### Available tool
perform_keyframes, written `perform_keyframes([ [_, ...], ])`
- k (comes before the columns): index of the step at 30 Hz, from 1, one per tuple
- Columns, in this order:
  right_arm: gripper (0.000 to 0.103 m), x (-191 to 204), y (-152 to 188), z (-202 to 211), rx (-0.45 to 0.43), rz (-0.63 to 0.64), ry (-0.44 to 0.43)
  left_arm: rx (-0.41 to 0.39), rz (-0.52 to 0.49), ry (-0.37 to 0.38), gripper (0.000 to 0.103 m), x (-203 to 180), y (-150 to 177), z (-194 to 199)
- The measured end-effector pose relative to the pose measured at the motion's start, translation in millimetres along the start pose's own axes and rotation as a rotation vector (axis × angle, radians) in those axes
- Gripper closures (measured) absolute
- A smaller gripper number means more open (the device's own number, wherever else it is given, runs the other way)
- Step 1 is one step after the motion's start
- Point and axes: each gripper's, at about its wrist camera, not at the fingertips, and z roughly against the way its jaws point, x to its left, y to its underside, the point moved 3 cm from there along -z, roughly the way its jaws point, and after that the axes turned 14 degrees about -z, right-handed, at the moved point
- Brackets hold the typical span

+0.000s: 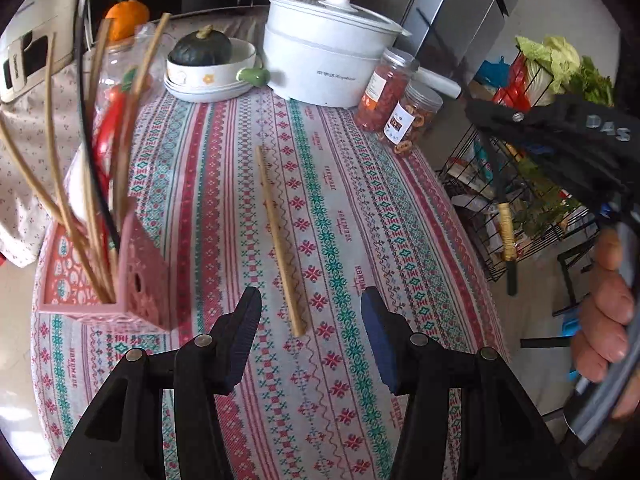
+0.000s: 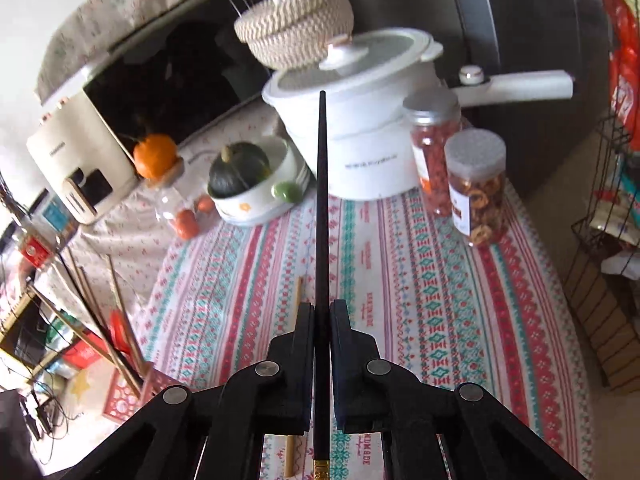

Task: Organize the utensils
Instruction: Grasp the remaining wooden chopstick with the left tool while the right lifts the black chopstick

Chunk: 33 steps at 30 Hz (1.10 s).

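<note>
A wooden chopstick (image 1: 280,240) lies lengthwise on the patterned tablecloth (image 1: 400,248), just beyond my left gripper (image 1: 310,302), which is open and empty above its near end. A pink utensil holder (image 1: 140,288) with several chopsticks stands at the left; it also shows in the right wrist view (image 2: 128,390). My right gripper (image 2: 322,310) is shut on a black chopstick (image 2: 321,208) that points forward above the table. The wooden chopstick (image 2: 297,296) shows just left of its fingers. The right gripper also shows in the left wrist view (image 1: 560,136), holding the black chopstick (image 1: 505,220).
A white pot (image 1: 324,56), a bowl with a dark squash (image 1: 208,64) and two snack jars (image 1: 400,100) stand at the table's far side. A glass jar (image 2: 180,200) and an appliance (image 2: 80,160) are at the far left. A wire rack (image 1: 520,184) stands right of the table.
</note>
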Motion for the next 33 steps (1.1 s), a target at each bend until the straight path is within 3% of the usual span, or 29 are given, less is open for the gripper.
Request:
perform_keyframes([
  [3,0.097,-2,-3,15,-0.031,-0.014,-0.039,0.075,0.005,-0.081,0.048,-6,-26,-50],
  [6,0.097,-12,-6,19,-0.036,-0.045,-0.053,0.157,0.073,-0.16,0.049,8,-42,-95],
  [9,0.097,-14,-9,25,-0.048,-0.043,-0.047,0.175,0.129,-0.214,0.049,28,-51,-120],
  [11,0.097,-12,-10,26,-0.05,-0.036,-0.062,0.159,0.105,-0.252,0.049,31,-57,-130],
  [12,0.097,-11,-11,26,-0.049,-0.036,-0.071,0.151,0.069,-0.263,0.059,30,-59,-133],
  [13,0.097,-10,-11,26,-0.05,-0.034,-0.079,0.127,0.044,-0.247,0.084,28,-61,-133],
  [14,0.097,-9,-11,26,-0.053,-0.031,-0.084,0.128,0.032,-0.231,0.095,26,-60,-133],
  [16,0.097,-9,-12,24,-0.056,-0.035,-0.092,0.127,0.037,-0.156,0.096,24,-55,-130],
  [26,0.096,-1,-13,32,-0.108,-0.025,-0.112,-0.234,-0.01,0.091,0.096,6,-22,-10],
  [31,0.096,14,-7,30,-0.121,-0.017,-0.177,-0.518,0.005,0.153,0.096,28,-12,80],
  [33,0.096,24,-3,32,-0.136,-0.009,-0.224,-0.64,0.02,0.12,0.096,49,-5,107],
])
